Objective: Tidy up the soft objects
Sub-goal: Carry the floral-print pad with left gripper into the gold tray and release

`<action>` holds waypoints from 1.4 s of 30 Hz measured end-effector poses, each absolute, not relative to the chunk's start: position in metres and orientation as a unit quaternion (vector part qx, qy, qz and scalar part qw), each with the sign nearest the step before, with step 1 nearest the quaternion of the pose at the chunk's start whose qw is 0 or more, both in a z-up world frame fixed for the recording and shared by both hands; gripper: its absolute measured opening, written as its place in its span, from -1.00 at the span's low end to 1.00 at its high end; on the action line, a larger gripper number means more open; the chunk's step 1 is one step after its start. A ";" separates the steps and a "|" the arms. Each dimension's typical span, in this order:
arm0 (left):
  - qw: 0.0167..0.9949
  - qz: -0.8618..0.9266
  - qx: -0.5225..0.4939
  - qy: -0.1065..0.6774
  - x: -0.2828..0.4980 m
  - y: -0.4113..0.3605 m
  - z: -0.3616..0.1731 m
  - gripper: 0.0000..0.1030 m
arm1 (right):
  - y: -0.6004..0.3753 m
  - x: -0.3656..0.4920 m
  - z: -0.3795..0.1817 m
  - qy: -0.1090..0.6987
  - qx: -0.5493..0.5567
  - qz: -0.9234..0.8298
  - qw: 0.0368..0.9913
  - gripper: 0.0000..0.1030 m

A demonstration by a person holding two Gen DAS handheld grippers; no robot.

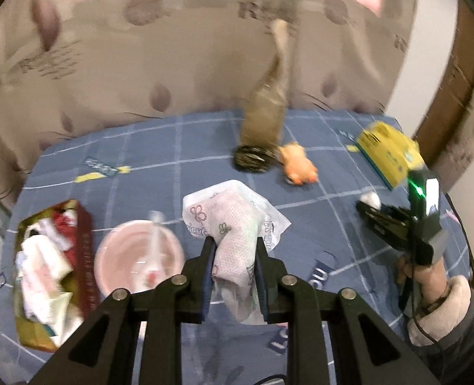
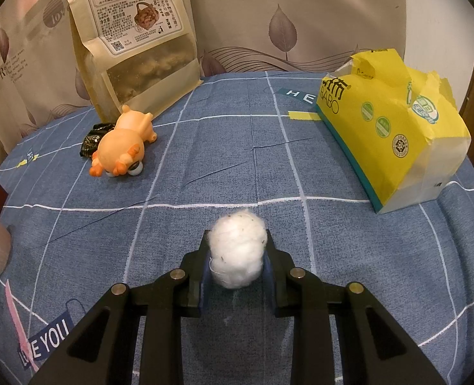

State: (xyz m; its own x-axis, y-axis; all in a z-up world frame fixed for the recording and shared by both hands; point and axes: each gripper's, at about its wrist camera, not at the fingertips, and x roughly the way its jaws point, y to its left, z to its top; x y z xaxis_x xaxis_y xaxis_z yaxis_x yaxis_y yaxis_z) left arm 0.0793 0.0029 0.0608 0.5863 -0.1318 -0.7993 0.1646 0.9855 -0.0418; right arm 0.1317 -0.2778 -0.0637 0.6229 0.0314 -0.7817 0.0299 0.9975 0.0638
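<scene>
left gripper (image 1: 233,256): clamped on a crumpled white tissue packet printed with small pink flowers (image 1: 237,221), which sticks out past the fingertips toward 12 o'clock.
right gripper (image 2: 238,256): closed on a fluffy white cotton ball (image 2: 237,243), which sits between the pads, bulging above them.
bed: blue checked sheet with white grid lines (image 2: 237,160).
red cardboard box stuffed with soft packets (image 1: 50,269): at 9 o'clock of the left gripper.
pink round bowl (image 1: 140,253): between box and left gripper.
orange rubber squeeze toy (image 2: 124,144): at 10 o'clock of the cotton ball, well apart.
torn yellow tissue pack (image 2: 394,131): at 2 o'clock.
</scene>
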 end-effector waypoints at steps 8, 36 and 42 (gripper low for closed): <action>0.902 -0.007 0.005 0.432 0.074 0.074 0.080 -0.56 | -0.278 0.132 -0.064 0.434 0.035 0.001 0.900 -0.49; 0.871 0.155 -0.058 0.462 0.071 0.269 0.052 -0.56 | -0.276 0.132 -0.065 0.435 0.026 -0.004 0.900 -0.47; 0.869 0.147 -0.059 0.469 0.100 0.276 0.050 -0.56 | -0.276 0.132 -0.065 0.435 0.025 -0.005 0.900 -0.47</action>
